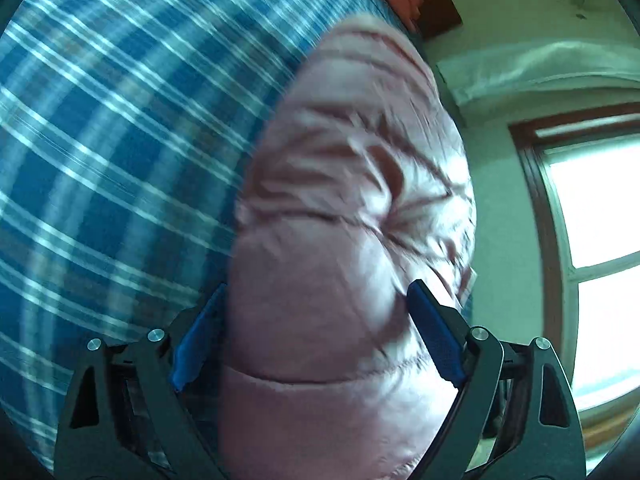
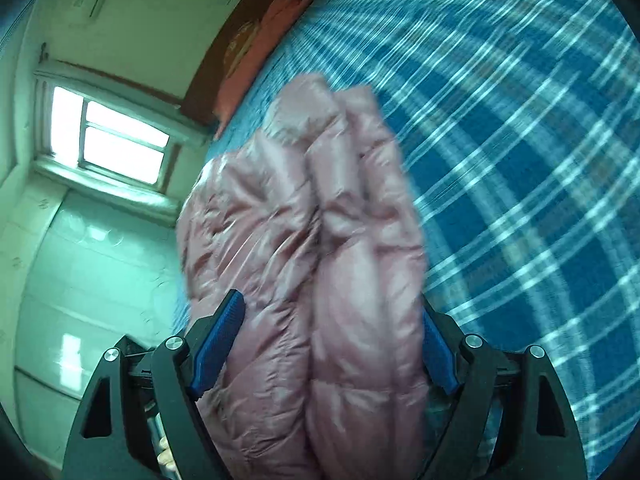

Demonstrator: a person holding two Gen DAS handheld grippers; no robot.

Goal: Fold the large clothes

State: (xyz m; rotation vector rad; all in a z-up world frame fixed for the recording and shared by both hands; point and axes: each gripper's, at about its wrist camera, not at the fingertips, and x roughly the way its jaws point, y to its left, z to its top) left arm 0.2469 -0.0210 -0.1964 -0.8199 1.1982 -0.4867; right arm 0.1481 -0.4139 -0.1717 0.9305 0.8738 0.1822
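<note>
A pink quilted puffer jacket (image 1: pixel 352 184) lies bunched on the blue plaid bed cover (image 1: pixel 112 128). In the left wrist view its padded bulk fills the gap of my left gripper (image 1: pixel 316 286), whose blue pads (image 1: pixel 436 336) stand wide apart and do not squeeze it. The right wrist view shows the same jacket (image 2: pixel 320 208) in thick folds between the spread jaws of my right gripper (image 2: pixel 331 299); the fabric bulges over the right-hand pad (image 2: pixel 438 352). Both grippers are open around the jacket. Both views are blurred.
The plaid bed cover (image 2: pixel 520 140) spreads beyond the jacket. An orange-red cloth (image 2: pixel 260 52) lies at the bed's far end by a brown headboard. A bright window (image 1: pixel 600 240) and pale walls border the bed; a second window (image 2: pixel 108 136) shows in the right wrist view.
</note>
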